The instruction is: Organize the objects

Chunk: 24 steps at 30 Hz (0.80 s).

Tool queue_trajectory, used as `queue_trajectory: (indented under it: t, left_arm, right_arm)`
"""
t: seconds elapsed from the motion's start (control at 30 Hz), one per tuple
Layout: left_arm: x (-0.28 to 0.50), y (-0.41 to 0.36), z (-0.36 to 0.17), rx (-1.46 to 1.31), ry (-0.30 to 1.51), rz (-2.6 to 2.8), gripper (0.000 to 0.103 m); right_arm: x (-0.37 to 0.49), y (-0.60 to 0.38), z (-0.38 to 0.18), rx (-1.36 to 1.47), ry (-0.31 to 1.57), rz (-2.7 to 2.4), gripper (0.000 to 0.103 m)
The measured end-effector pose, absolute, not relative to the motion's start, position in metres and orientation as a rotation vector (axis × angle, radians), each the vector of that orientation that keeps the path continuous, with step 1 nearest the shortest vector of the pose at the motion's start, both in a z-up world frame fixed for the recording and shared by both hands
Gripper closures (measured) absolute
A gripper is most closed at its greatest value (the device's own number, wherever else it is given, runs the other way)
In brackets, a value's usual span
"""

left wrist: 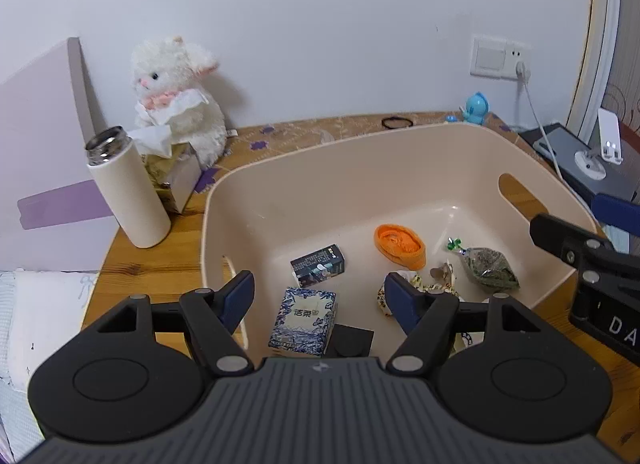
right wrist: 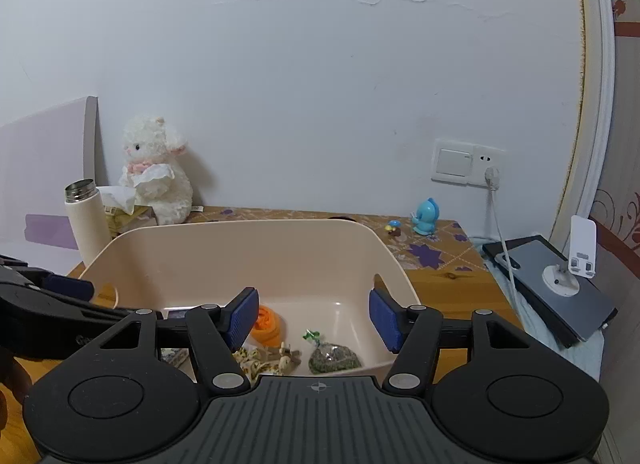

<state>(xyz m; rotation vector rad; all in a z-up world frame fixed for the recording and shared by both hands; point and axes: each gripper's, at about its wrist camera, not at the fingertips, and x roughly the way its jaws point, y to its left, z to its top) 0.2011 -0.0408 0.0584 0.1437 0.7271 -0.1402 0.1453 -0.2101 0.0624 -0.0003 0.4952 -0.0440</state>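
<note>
A beige plastic bin [left wrist: 280, 184] sits on the wooden table; it also shows in the right wrist view [right wrist: 248, 248]. Inside lie a blue-and-white tissue pack [left wrist: 303, 322], a small dark box [left wrist: 318, 265], an orange piece [left wrist: 399, 245], a bag of dark green bits [left wrist: 490, 268] and a patterned cloth bundle [left wrist: 434, 286]. My left gripper [left wrist: 320, 300] is open and empty above the bin's near side, over the tissue pack. My right gripper [right wrist: 312, 318] is open and empty above the bin's near right part, over the orange piece [right wrist: 268, 326] and the bag [right wrist: 334, 360].
A white thermos [left wrist: 128, 192], a tissue box [left wrist: 172, 172] and a white plush lamb [left wrist: 176, 100] stand left of the bin. A blue toy [right wrist: 425, 217], a tiny mushroom figure [right wrist: 394, 229] and a black hair tie [left wrist: 396, 122] lie behind it. A tablet with a phone stand [right wrist: 560, 284] sits right.
</note>
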Motion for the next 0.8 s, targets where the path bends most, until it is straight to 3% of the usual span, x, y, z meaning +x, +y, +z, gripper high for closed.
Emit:
queue_trajectory:
  t: [0.8]
  left_arm:
    - [0.09,-0.023,0.074,0.101,0.638,-0.159,0.029]
  right_arm:
    - [0.049,-0.207,0.066,0.004,0.474,-0.033,0.035]
